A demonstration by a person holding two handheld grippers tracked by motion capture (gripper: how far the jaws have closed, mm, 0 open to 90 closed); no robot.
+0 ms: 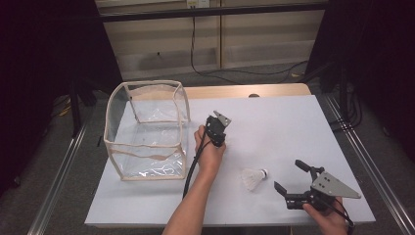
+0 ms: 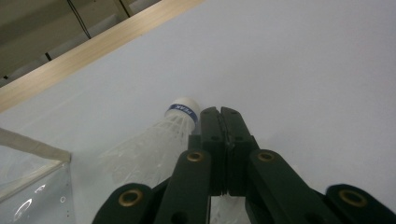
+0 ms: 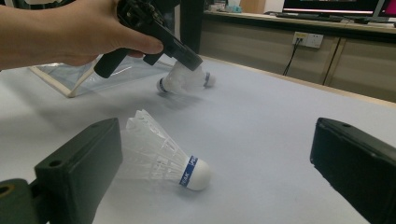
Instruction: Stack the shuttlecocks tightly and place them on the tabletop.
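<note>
Shuttlecocks are the things in hand; the nearer shuttlecock point(image 1: 254, 178) lies on its side on the white table point(image 1: 274, 117), close to the near edge and toward its right corner, cork pointing away to the right, feathers toward the person; in the right gripper view it point(image 3: 163, 151) lies just ahead of the two black jaws and between their lines, touched by neither; the right hand-held gripper point(image 1: 294, 179) is released, jaws standing wide apart, held low by the right hand point(image 1: 327, 215) at the near right corner; farther in, near the middle of the table, the left hand point(image 1: 209, 149) grips the left hand-held gripper point(image 1: 215, 128), whose jaws are clenched tight together, pad against pad; a second shuttlecock point(image 2: 159, 142) lies against the left side of those jaws in the left gripper view, its cork with a blue band pointing ahead, and whether a feather is pinched between the pads cannot be told; in the right gripper view this shuttlecock point(image 3: 184, 79) sits right at the jaw tips, low over the table; beyond, along the left edge, stands a clear plastic storage bag point(image 1: 147, 129) with cream trim, open at the top; the table's far edge is a bare wooden strip point(image 1: 235, 91).
</note>
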